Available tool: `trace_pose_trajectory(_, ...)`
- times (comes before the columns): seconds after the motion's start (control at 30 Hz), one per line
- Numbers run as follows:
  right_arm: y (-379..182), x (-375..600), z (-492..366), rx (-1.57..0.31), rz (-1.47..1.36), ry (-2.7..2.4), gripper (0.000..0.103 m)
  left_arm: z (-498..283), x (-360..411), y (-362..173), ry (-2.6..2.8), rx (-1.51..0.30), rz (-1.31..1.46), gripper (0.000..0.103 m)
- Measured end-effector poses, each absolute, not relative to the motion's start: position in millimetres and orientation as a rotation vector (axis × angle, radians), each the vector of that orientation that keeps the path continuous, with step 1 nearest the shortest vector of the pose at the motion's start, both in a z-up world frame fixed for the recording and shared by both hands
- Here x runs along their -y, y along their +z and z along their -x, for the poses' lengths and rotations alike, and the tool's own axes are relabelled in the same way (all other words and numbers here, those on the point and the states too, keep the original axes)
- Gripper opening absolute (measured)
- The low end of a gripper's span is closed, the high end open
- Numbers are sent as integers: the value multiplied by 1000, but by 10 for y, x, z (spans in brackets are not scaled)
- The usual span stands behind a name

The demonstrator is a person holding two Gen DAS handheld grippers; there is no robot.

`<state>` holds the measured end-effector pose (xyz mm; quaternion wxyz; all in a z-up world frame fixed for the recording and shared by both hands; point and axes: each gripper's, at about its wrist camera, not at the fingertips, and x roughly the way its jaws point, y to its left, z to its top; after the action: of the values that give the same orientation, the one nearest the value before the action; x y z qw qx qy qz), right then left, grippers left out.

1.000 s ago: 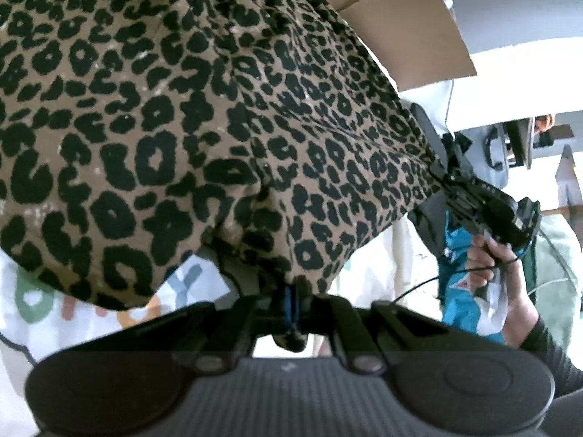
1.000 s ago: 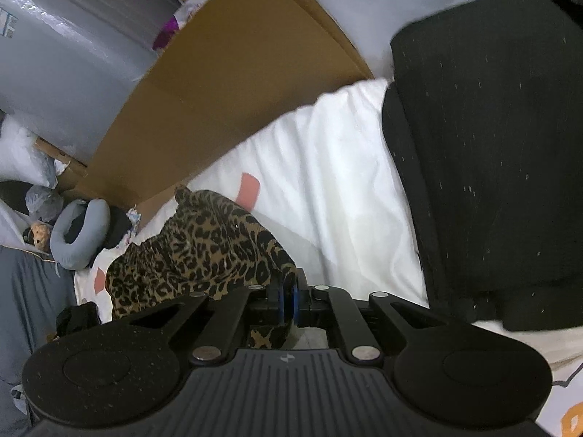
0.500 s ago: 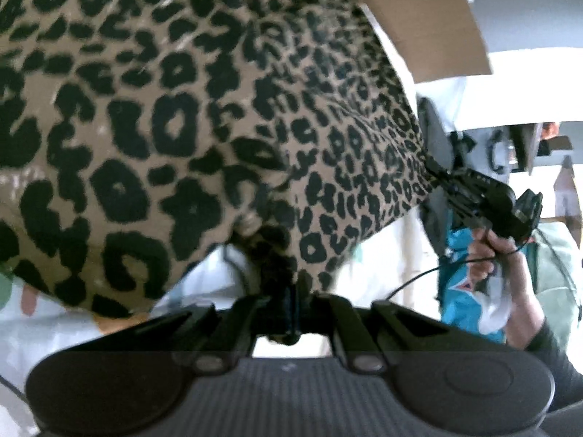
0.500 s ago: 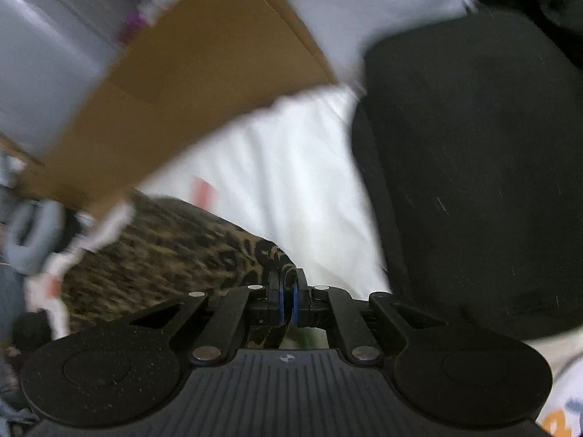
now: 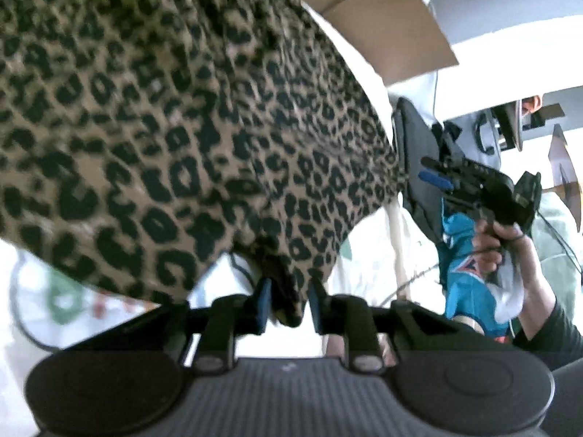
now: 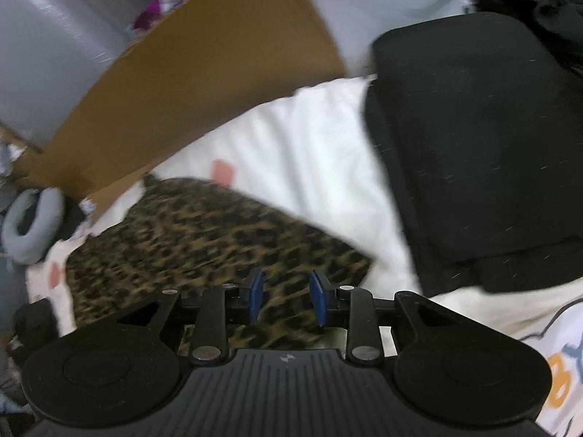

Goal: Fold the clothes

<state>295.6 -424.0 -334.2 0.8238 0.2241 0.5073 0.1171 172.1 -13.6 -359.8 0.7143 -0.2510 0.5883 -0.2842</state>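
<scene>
I am watching the leopard-print fabric garment (image 6: 204,240) settling on the white printed bedsheet (image 6: 309,153), beside the folded black garment (image 6: 473,145). My left gripper (image 5: 288,304) and right gripper (image 6: 286,296), clamped a second ago, are opening, the cloth slack between the left pads; this fold looks finished.

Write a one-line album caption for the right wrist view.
Right claw opening above the blurred leopard-print garment, beside a folded black garment.

Leopard-print garment (image 5: 175,127) – thin matt woven cloth. Cardboard flap (image 6: 204,83), upper left – plain matt brown board. Black folded garment (image 6: 481,145) – matt, lint-flecked.
</scene>
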Motion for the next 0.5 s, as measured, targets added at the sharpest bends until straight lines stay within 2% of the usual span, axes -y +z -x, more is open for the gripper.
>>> trace_pose_trajectory(0.2, -3219, 3901, -2854, -1093, -451, 353, 30, -1775, -141, -3420, -541, -1245, 541, 26)
trace_pose_trajectory(0.5, -3196, 3299, -2649, -1101, -469, 561, 33, -1936, -945, -3287, -207, -1078, 543, 26)
